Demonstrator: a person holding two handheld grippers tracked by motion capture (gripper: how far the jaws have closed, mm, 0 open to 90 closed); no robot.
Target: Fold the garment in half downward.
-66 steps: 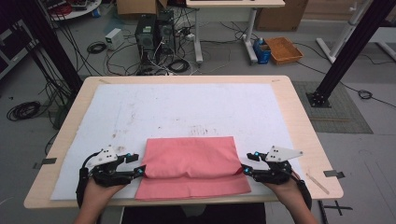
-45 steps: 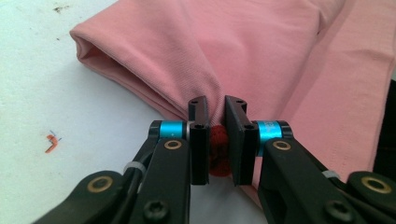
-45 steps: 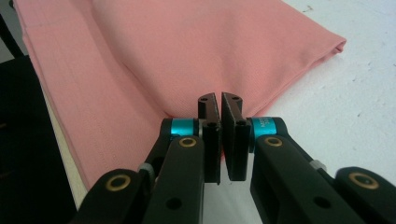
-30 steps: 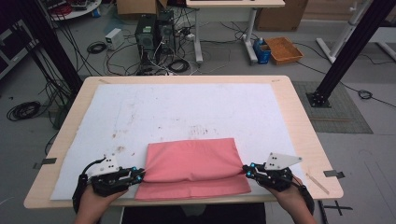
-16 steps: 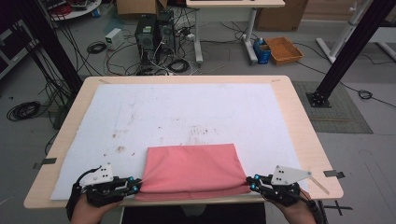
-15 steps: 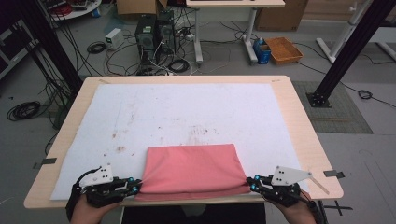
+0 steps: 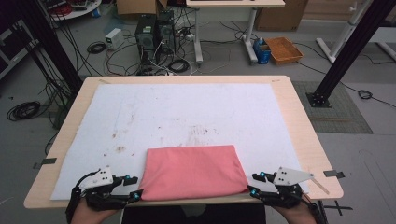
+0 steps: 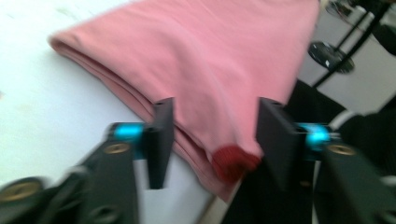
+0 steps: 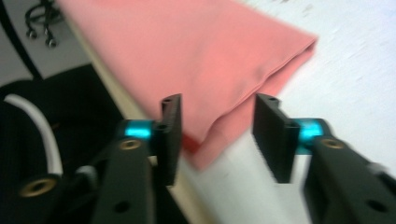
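Evidently the folded pink cloth [image 7: 194, 170], lying at the near edge of the white-covered table [image 7: 187, 112], is soft, light and floppy. Both the left gripper [image 8: 212, 135] and right gripper [image 9: 217, 133] have just been opening, jaws apart around its near corners, best regripped there through all layers.
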